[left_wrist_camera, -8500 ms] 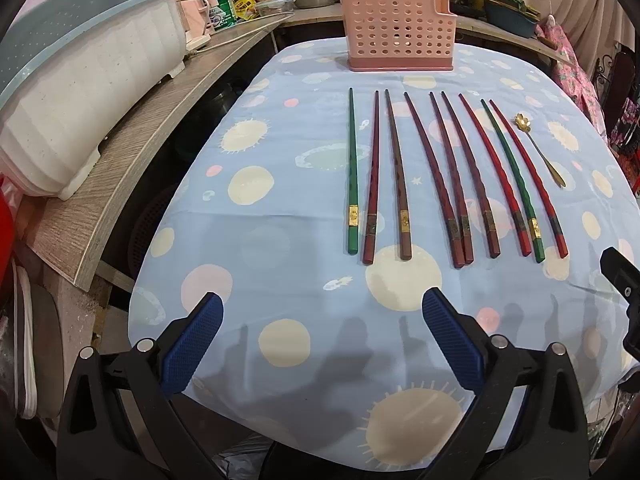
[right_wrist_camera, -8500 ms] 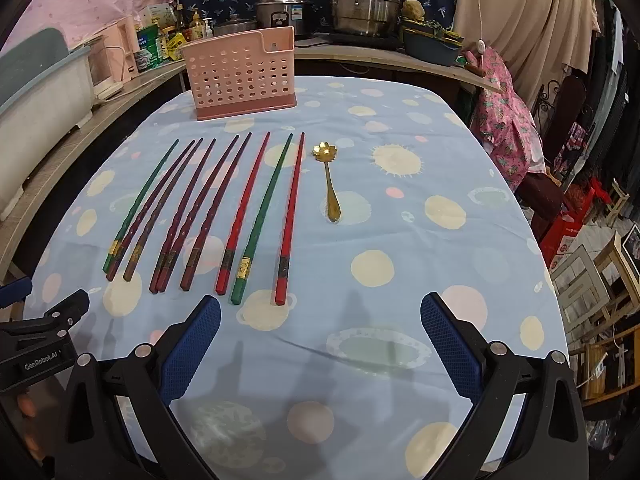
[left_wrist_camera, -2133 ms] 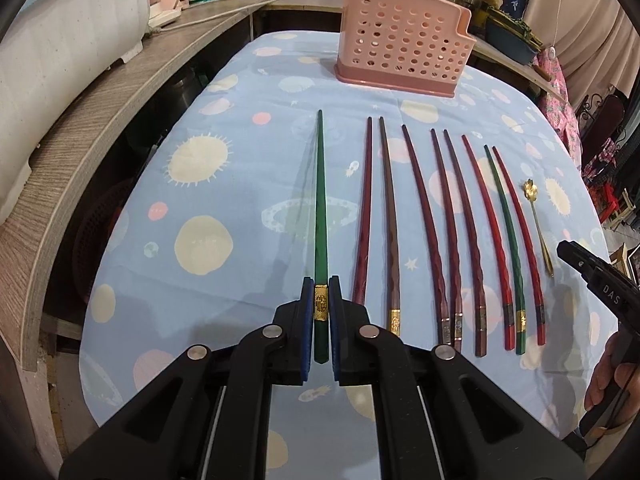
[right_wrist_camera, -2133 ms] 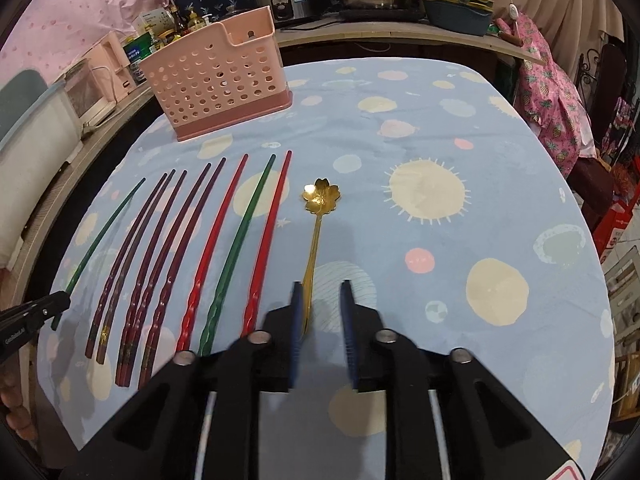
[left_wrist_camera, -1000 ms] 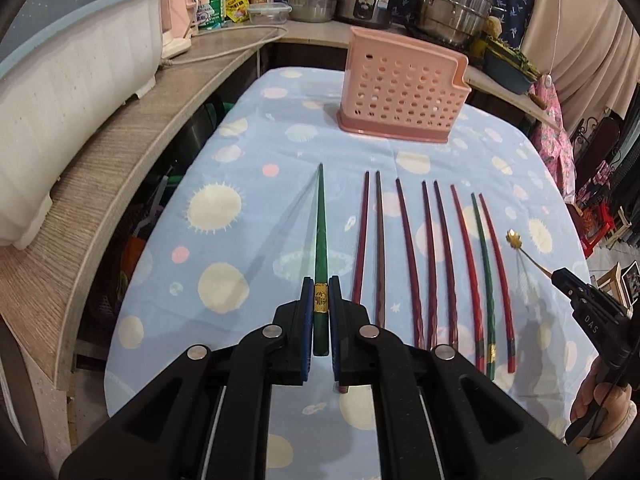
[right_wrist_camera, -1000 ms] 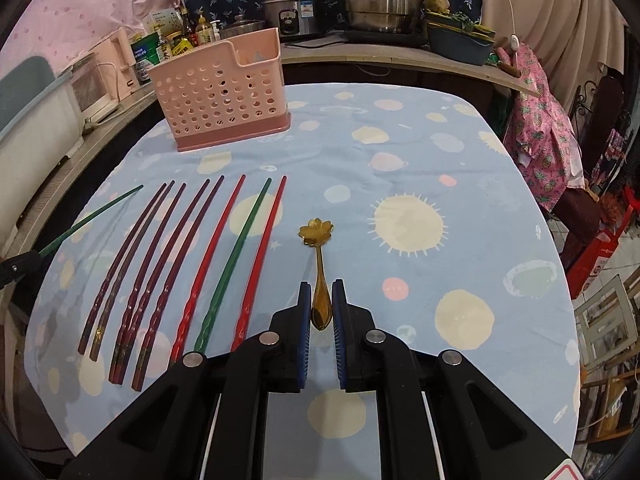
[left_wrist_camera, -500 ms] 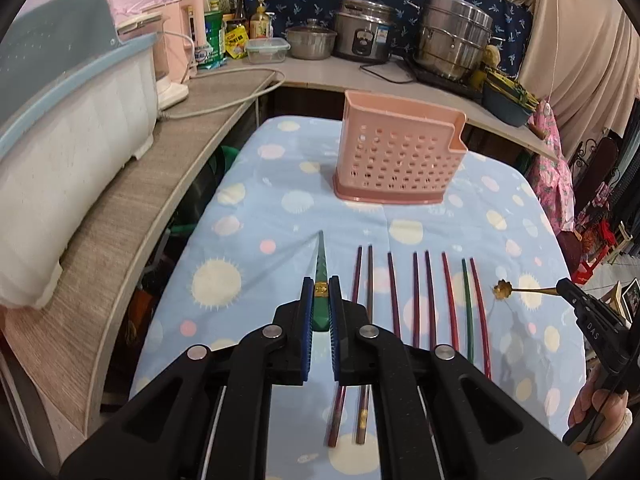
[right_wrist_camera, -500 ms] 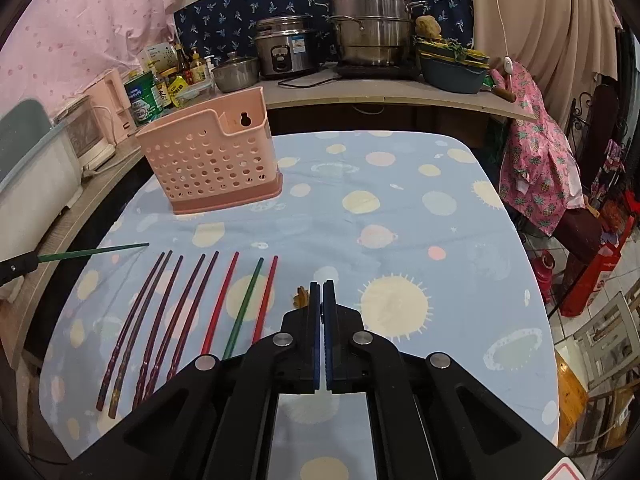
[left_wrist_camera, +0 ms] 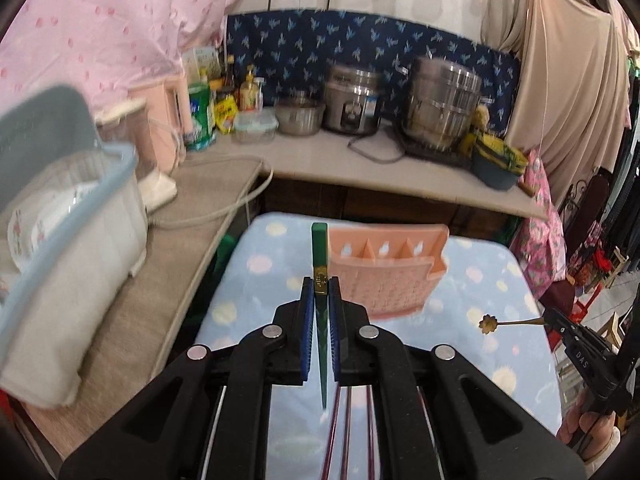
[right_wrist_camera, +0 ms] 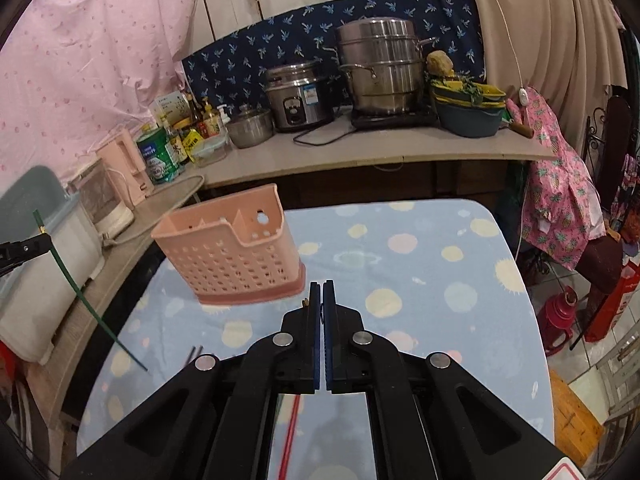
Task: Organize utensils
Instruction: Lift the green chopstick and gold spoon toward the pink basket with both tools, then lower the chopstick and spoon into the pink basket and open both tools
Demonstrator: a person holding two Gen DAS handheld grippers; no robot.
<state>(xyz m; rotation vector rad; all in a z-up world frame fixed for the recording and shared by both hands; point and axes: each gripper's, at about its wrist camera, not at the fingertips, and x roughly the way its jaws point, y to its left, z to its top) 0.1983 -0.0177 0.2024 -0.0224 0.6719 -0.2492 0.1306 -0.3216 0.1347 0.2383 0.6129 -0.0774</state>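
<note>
While both tools hang above the table, each has a utensil pinched and clear of the cloth. Clamped near the gold band at the thick end of a green chopstick, the left gripper has its jaws drawn in tight on the stick, whose thin tip points down toward the chopsticks lying on the table. With its jaws all but touching, the right gripper grips the thin handle of a gold spoon, flower bowl sticking out sideways. Both pieces look light, stiff and slick, so I judge they could pivot or slide in the pads; a hold near the heavier end should steady them. Ahead on the cloth stands the pink basket, its narrow compartments open upward, well apart from both utensils
</note>
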